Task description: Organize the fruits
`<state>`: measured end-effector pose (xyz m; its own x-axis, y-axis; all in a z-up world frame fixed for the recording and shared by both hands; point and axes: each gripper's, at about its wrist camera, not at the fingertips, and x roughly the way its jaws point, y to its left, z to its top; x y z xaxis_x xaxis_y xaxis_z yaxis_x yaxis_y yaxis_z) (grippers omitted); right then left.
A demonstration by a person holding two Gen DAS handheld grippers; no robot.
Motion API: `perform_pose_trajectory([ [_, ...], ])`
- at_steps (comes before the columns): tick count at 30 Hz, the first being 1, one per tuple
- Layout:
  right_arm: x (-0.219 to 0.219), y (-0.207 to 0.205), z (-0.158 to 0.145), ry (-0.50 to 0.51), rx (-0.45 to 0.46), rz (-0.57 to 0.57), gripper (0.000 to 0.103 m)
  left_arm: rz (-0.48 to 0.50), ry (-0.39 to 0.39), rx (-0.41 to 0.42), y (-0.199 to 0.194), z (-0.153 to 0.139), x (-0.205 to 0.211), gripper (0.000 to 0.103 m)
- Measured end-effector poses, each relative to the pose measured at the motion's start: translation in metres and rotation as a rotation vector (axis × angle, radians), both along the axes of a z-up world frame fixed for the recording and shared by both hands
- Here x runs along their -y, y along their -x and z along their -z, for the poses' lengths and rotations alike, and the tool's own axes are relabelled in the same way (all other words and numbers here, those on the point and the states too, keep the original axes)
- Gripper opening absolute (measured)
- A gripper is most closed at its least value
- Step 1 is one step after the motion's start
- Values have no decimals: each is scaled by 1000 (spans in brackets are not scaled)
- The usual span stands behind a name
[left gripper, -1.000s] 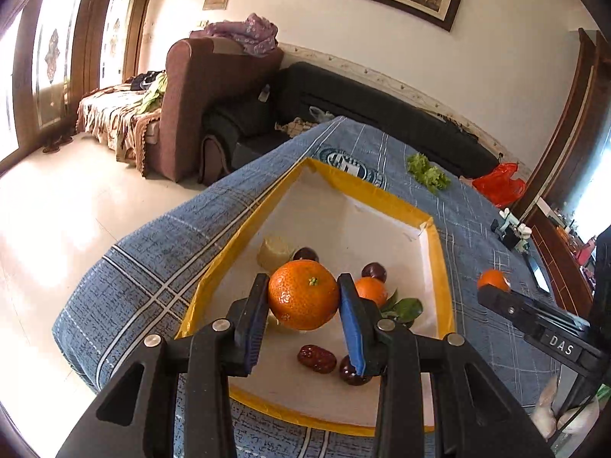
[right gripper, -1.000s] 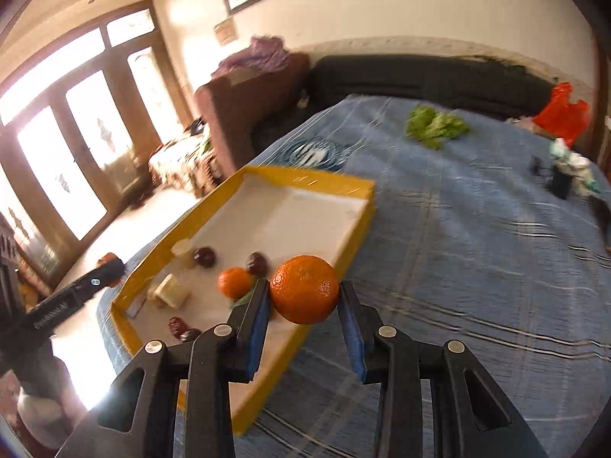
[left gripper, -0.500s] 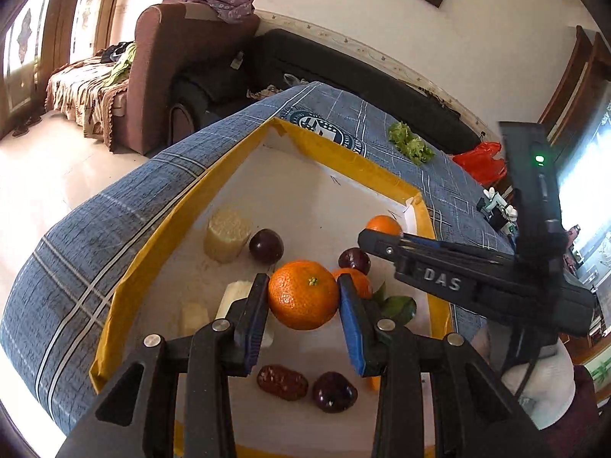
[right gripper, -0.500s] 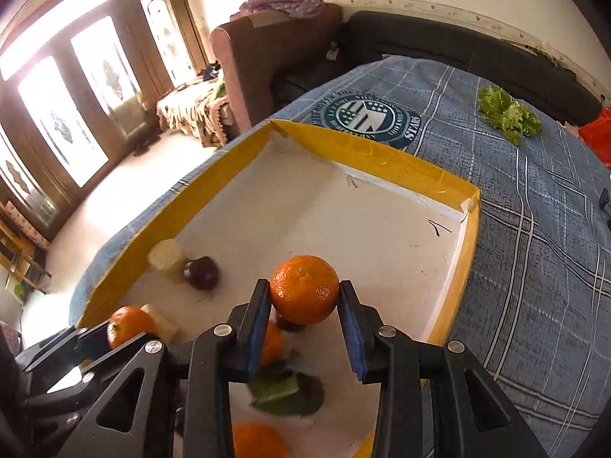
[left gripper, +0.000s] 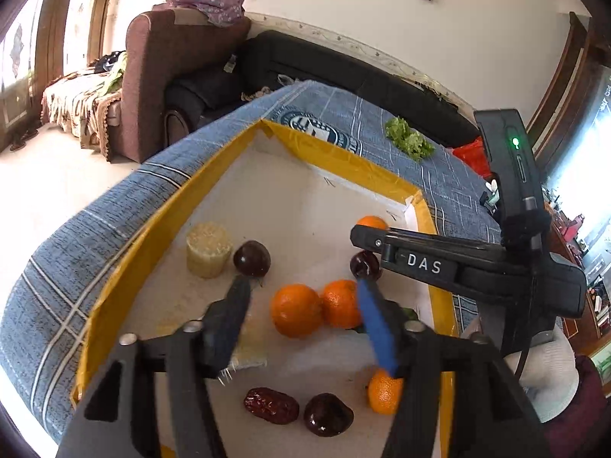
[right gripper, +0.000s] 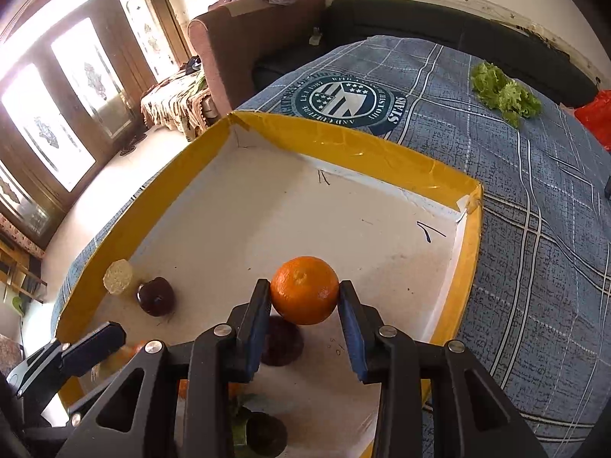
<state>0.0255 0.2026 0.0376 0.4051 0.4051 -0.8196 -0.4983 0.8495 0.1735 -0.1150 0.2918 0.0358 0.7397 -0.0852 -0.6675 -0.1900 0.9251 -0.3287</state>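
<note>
Oranges are gathering in the yellow-rimmed tray; the left gripper is hovering spread and empty over 1 orange lying on the tray floor, touching a 2nd orange; a 3rd is sitting nearer the camera; the right gripper is pinching the last orange over the tray, not yet set down; placing appears nearly finished.

Bright daylight pours through the glass doors, blowing out the floor, while fisheye curvature darkens every corner.
</note>
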Motion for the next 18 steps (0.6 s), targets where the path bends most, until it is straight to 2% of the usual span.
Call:
perform_pose_trajectory([
  [8,16,15,-17,-36,34,11,41,-25,-36,31,17,-18,3,64],
  [12,33,33,-31,-61,72,30,42,-54,-110,63,33,-34,17,74],
  [15,49,52,-42,-71,115,53,48,-94,-169,71,43,-44,28,82],
  [18,69,76,-51,-76,179,79,53,-105,-189,76,49,-51,39,86],
])
